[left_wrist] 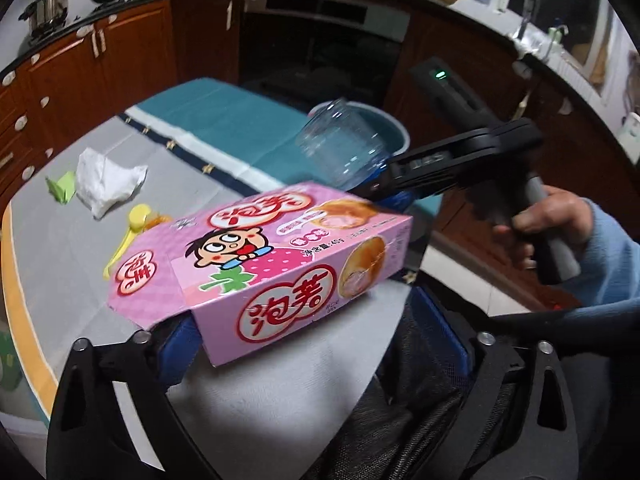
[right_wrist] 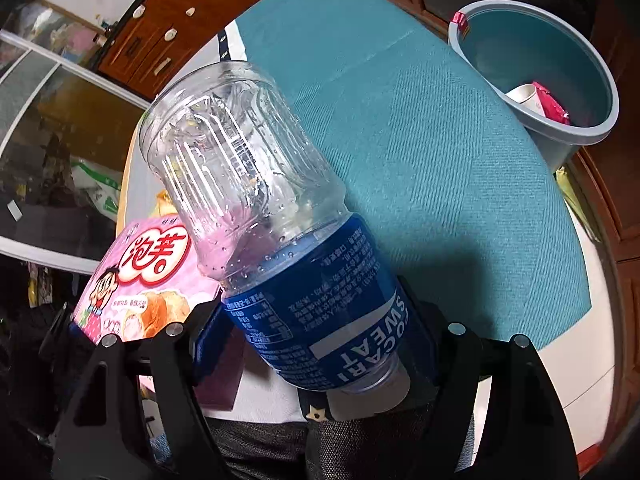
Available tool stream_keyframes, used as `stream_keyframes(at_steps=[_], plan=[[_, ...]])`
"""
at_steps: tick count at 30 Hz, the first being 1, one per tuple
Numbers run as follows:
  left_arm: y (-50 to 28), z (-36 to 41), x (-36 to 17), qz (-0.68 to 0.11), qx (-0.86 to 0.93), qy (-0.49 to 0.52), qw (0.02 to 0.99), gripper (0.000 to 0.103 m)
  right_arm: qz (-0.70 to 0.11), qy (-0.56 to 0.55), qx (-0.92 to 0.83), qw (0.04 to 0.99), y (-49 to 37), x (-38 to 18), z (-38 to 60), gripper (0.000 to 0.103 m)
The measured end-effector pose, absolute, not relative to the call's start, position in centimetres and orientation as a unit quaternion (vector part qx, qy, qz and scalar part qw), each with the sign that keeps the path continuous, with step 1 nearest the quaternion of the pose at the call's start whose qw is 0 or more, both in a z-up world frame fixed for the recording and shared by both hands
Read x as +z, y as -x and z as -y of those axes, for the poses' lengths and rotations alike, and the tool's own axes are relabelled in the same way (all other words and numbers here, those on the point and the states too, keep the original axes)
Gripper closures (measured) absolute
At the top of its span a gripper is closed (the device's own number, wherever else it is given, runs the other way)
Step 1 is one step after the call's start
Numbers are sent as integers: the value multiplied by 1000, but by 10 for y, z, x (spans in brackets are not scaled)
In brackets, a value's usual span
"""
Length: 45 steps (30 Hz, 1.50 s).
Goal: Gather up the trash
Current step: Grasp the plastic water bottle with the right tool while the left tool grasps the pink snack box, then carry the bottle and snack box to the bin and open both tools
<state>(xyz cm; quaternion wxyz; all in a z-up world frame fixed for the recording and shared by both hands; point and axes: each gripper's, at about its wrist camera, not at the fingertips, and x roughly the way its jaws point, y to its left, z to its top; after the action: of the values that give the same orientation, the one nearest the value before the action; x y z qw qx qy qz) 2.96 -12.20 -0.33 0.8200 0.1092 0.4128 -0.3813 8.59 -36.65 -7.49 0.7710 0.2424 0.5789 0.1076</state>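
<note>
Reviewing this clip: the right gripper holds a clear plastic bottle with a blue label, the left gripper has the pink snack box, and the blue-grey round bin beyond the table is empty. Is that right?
Not quite: the blue-grey round bin is not empty. The right wrist view shows a white paper cup and a pink wrapper inside it. The rest stands: the right gripper holds the clear plastic bottle with a blue label, the left gripper has the pink snack box.

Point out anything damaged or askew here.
The pink snack box has one end flap torn open and sits tilted across the left gripper. The empty bottle is merely trash, held bottom-out.
</note>
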Motion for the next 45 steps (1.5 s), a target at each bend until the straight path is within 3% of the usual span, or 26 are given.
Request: stream_keyframes(at_steps=[2,7,8,9,12,22,25,27,45], plan=[[-28,126,1,-409,-397,-107,815,27,-580,-245,111,769,-89,-75,366,31],[-26,127,3,-403,-388,-110,821,30,-583,-236,113,769,-92,-76,361,31],[-29,126,2,-408,-381,-104,823,36,-583,-236,114,769,-92,-76,361,31],[-28,124,2,-410,-373,-101,826,52,-583,-234,114,770,-92,-76,361,31],[-39,111,-1,-430,-372,-69,820,62,-583,-247,122,765,-92,-77,365,31],[-33,140,-41,-474,-310,-173,806,61,-584,-231,118,770,-92,-72,357,31],[-30,150,-37,-461,-308,-171,815,72,-582,-229,131,769,-90,-68,354,31],[-24,155,-28,-447,-315,-172,819,92,-567,-207,117,789,-89,-58,356,31],[-51,187,38,-414,-295,-144,849,92,-529,-232,94,811,-79,-28,408,31]])
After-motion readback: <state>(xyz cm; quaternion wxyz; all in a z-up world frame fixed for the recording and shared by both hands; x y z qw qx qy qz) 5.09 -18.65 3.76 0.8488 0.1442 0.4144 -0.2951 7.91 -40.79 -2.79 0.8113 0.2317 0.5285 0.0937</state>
